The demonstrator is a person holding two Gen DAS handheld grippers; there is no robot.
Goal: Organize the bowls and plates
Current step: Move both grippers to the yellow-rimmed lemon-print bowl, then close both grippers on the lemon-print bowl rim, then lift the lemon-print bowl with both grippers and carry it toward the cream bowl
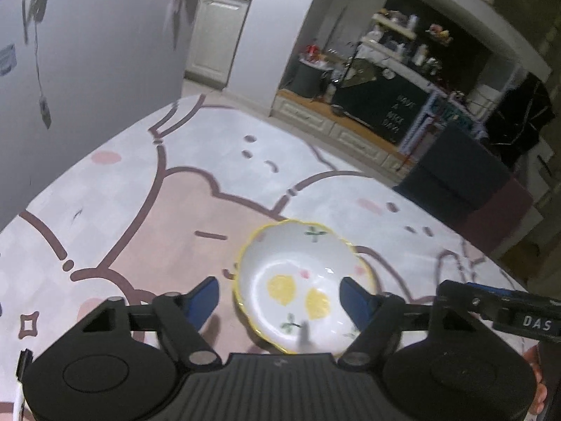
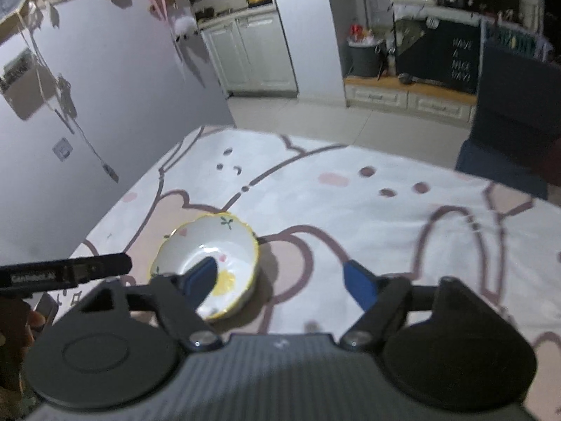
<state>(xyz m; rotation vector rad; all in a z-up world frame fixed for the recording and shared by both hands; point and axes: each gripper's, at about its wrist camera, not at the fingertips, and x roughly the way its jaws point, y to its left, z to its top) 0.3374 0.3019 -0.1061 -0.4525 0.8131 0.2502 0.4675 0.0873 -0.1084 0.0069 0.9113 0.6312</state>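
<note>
Tablecloth [image 1: 140, 210], bowl [image 1: 298, 280] before left gripper [image 1: 280, 298]

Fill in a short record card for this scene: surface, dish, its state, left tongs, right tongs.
surface: pink and white cartoon-print tablecloth
dish: one bowl, white with yellow scalloped rim and lemon pattern
state: upright, empty, resting on the cloth
left tongs: open, bowl ahead between the fingers, not gripped
right tongs: open, nothing held, bowl towards their left finger

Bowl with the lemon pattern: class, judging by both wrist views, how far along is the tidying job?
Nothing looks done yet. The bowl sits alone on the tablecloth, unheld. Left gripper hovers open around it; right gripper open beside it. Gripping and placing remain; no plates visible.
</note>
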